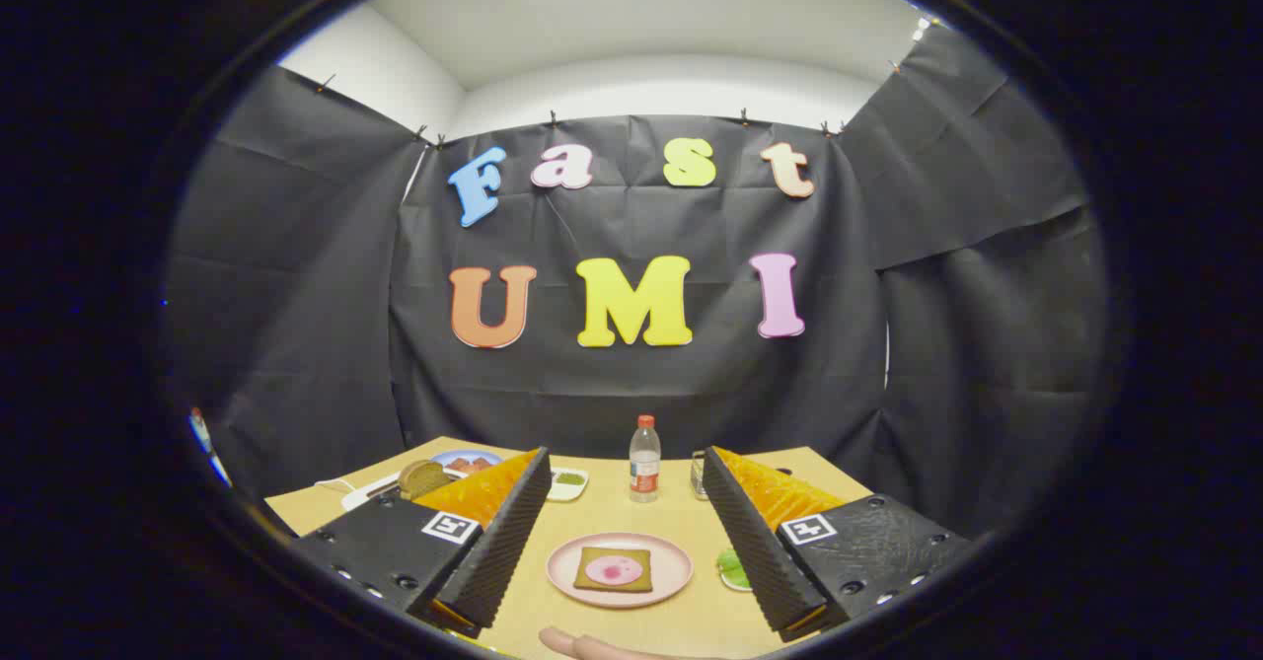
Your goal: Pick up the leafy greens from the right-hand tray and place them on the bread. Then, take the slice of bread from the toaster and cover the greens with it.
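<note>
My gripper is open, its two fingers spread wide above the wooden table with nothing between them. Down between the fingers lies a pink plate holding a brown slice of bread with a pink spread on top. The leafy greens show as a green patch on a small tray just beside the right finger, partly hidden by it. A toaster with a brown bread slice stands at the far left, behind the left finger.
A plastic water bottle with a red cap stands beyond the plate, a glass to its right. A small white dish and a blue plate with food lie at the far left. A person's hand rests at the near table edge.
</note>
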Motion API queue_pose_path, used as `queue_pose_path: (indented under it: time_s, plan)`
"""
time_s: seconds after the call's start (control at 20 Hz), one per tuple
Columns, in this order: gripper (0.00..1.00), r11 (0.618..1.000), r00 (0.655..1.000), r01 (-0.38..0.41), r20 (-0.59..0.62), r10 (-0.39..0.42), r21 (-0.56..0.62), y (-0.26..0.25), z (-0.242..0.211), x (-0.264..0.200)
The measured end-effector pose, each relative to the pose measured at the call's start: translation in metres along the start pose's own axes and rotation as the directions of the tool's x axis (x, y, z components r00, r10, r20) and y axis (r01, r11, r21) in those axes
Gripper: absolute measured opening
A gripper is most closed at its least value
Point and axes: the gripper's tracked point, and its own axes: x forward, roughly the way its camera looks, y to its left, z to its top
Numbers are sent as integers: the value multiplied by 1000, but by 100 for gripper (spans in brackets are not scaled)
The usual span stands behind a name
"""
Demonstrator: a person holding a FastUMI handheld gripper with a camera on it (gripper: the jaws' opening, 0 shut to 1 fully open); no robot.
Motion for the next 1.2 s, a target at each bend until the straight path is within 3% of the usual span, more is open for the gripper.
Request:
queue_pose_path:
  time_s: [0.35,1.2]
  plan:
    - [95,997,997,73,-34,-74,-21,-17,0,4]
    - [95,994,994,99,-48,-101,-51,-68,-17,14]
